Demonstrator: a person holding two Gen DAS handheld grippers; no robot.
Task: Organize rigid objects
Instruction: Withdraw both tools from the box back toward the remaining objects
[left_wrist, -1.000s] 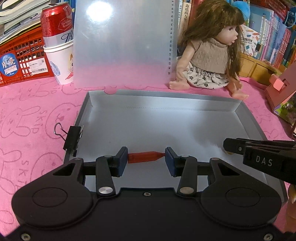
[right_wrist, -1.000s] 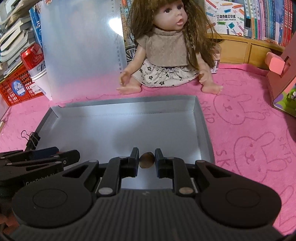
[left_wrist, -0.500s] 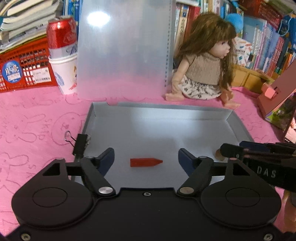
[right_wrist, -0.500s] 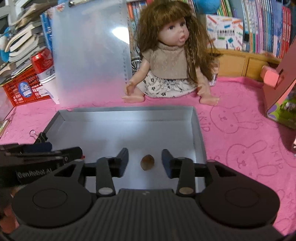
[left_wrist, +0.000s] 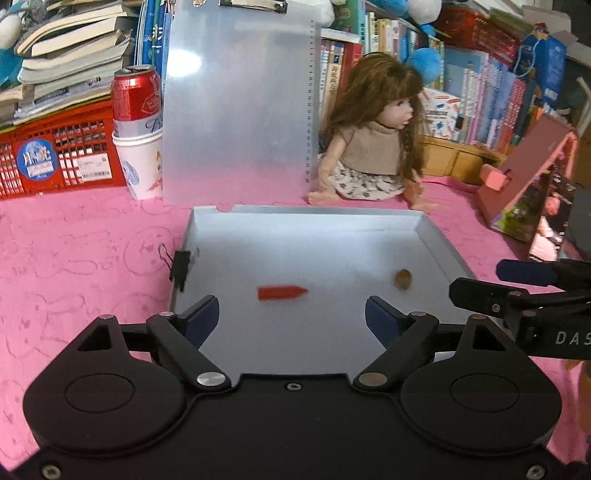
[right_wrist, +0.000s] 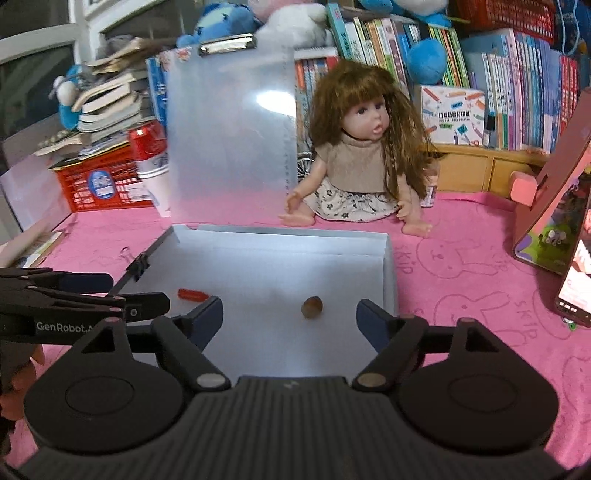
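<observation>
Grey shallow tray (left_wrist: 436, 236) on the pink cloth (left_wrist: 74, 258), seen first from the left wrist: left gripper (left_wrist: 291, 314) hangs over the tray's near edge, jaws opening, nothing between them and no pad touching anything. Red pointed piece (left_wrist: 281, 292) lies flat on the tray floor just beyond the fingers, toward the near-left part, tip pointing right. Small brown nut-like lump (left_wrist: 402, 278) sits near the tray's right wall. Binder clip (left_wrist: 180, 266) is clamped on the left wall. Risk as I judge it: the red piece is light and loose; a finger dragged low across the near edge could flick it out or tip the thin tray. Right wrist view: right gripper (right_wrist: 290, 319) likewise over the near edge, jaws opening, empty, with the brown lump (right_wrist: 312, 307) on the floor ahead of them and the red piece (right_wrist: 192, 294) off to the left, partly behind the other tool's fingers. Roundish lump looks apt to roll if the tray is nudged, likely toward the right wall. Both tools crowd the same near edge; crossing paths could knock them together. Doll (right_wrist: 364, 162) and upright translucent clipboard (right_wrist: 231, 129) stand just past the far edge, and a careless reach over the tray might topple the board onto it.
</observation>
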